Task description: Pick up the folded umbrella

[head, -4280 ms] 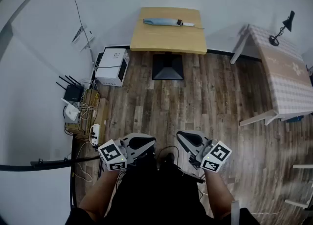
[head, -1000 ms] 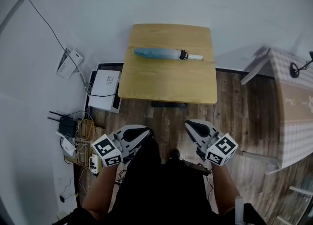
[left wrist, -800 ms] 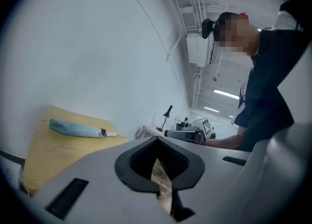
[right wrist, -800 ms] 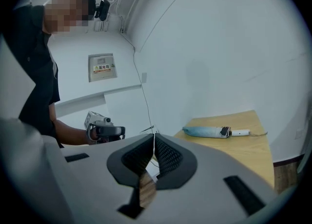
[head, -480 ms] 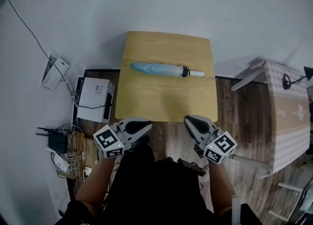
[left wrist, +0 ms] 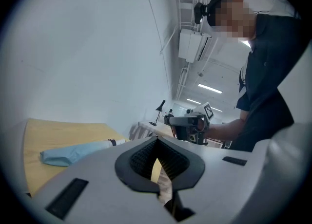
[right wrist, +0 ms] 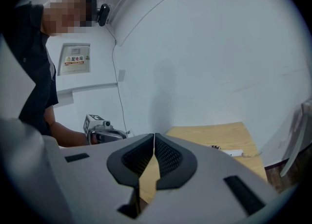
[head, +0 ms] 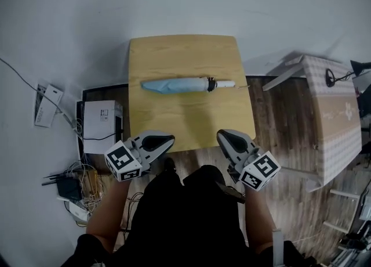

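Clenched and empty, left gripper (head: 168,139) and right gripper (head: 223,136) are nearing one light wooden table (head: 185,51) carrying one folded pale-blue umbrella (head: 179,85).

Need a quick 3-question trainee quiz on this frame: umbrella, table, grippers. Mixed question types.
1. True or false: the folded umbrella lies on the wooden table.
2. In the head view, the umbrella's white handle points: A) left B) right C) toward the person.
3. Fill in: the left gripper and the right gripper both have their jaws ____.
Key: 1 true; 2 B; 3 shut, with nothing between them.
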